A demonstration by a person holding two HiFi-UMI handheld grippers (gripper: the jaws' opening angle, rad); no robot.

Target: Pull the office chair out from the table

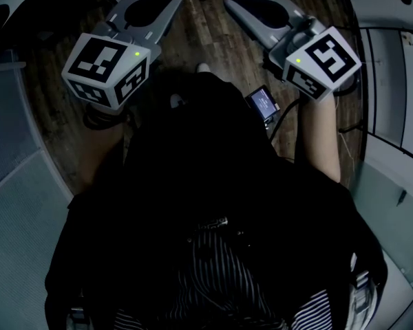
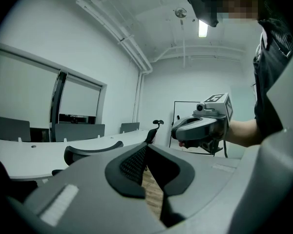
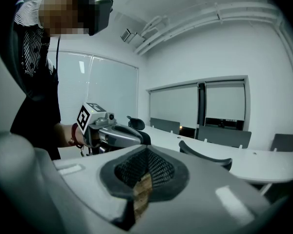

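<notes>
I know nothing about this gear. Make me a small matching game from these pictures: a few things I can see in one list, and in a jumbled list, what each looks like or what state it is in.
Things:
1. left tool
2. office chair
3. floor
4. ceiling lamp

Descriptions:
A. switched on
B. brown wood planks
C. shut, holding nothing
D. dark, with a curved backrest

Pairs: 1-C, 2-D, 3-B, 4-A

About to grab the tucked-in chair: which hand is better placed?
Left, narrowly. The office chair shows nearer the aim of the left gripper than of the right gripper. Both jaws are shut and empty.
</notes>
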